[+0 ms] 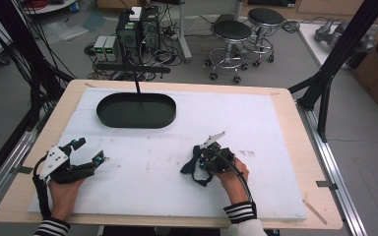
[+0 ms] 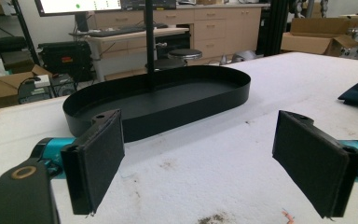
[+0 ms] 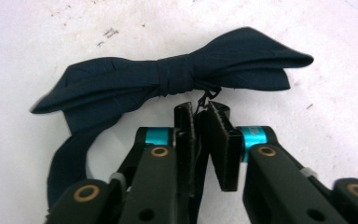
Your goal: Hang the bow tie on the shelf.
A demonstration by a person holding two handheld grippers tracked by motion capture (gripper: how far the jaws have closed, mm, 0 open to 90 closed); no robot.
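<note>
White table: bow tie strap pinched in right gripper jaws.

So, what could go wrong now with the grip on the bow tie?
The right claw is shut on something thin just below the knot of the bow tie, apparently its hook or strap, so it may slip out when lifted. The loose strap could drag on the white mat. The black tray is far off.
</note>
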